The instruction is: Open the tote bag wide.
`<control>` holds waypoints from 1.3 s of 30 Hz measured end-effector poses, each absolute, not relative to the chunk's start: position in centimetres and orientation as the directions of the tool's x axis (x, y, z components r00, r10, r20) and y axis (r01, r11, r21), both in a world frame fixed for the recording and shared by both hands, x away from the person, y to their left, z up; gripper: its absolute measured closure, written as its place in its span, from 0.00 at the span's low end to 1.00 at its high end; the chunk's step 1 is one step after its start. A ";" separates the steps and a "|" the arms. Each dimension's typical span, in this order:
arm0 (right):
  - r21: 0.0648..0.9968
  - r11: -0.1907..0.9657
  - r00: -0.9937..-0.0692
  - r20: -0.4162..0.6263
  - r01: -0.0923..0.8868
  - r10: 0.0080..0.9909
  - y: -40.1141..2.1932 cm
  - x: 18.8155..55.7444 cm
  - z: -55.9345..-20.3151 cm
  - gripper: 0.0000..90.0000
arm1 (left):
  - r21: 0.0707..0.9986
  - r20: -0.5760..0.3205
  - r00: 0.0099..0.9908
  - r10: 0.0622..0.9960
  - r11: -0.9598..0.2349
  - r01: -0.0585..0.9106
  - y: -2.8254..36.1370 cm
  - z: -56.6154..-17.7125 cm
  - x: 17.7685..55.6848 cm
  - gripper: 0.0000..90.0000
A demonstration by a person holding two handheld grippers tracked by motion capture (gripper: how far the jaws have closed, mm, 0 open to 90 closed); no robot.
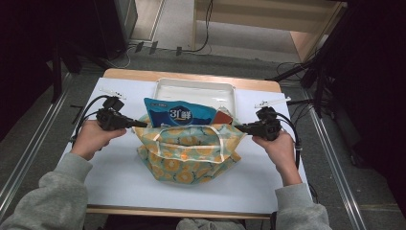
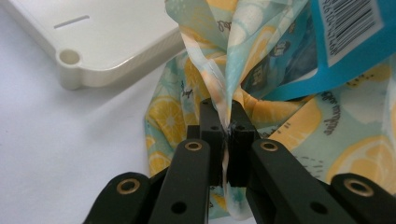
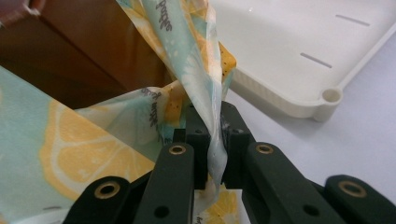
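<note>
1. Jaws of the left gripper (image 2: 227,133) pressed together on the left edge of the lemon-print bag (image 1: 189,151), thin fabric pinched flat between the pads.
2. Jaws of the right gripper (image 3: 212,128) likewise clamped on the bag's right edge, a fold of fabric running up between them.
3. Bag resting on the white tabletop (image 1: 119,177) at the middle, mouth stretched between the two grippers, white handle strap draped across its near face.
4. Blue packet (image 1: 179,115) standing up out of the bag's mouth toward the left, a brown box (image 1: 223,117) beside it on the right.
5. White tray (image 1: 196,91) lying just beyond the bag, at the tabletop's far edge.
6. Left hand (image 1: 91,136) and right hand (image 1: 277,143) gripping the tools at the bag's two ends, grey sleeves (image 1: 52,196) entering from the near side.
</note>
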State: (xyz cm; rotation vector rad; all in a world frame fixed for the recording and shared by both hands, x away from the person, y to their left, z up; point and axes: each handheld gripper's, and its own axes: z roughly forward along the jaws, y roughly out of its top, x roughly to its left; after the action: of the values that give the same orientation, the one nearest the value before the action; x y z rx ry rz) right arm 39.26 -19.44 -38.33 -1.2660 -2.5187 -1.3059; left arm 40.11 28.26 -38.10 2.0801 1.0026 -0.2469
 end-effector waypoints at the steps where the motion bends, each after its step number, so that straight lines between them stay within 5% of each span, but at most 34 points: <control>1: 0.664 0.317 -0.667 0.371 0.677 0.647 -19.4 39.2 -38.5 0.95 | 0.575 -0.480 0.665 0.573 -0.367 0.731 28.2 -38.3 40.1 0.99; 39: 0.639 0.323 -0.637 0.347 0.698 0.689 -18.7 38.4 -43.3 0.92 | 0.534 -0.541 0.616 0.573 -0.333 0.778 28.7 -43.2 40.1 0.98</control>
State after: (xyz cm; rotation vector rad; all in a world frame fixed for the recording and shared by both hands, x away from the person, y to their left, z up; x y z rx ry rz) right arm 38.42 -18.68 -43.32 -1.3339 -2.5453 -1.2389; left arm 40.13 28.73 -43.20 2.0410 1.0604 -0.3259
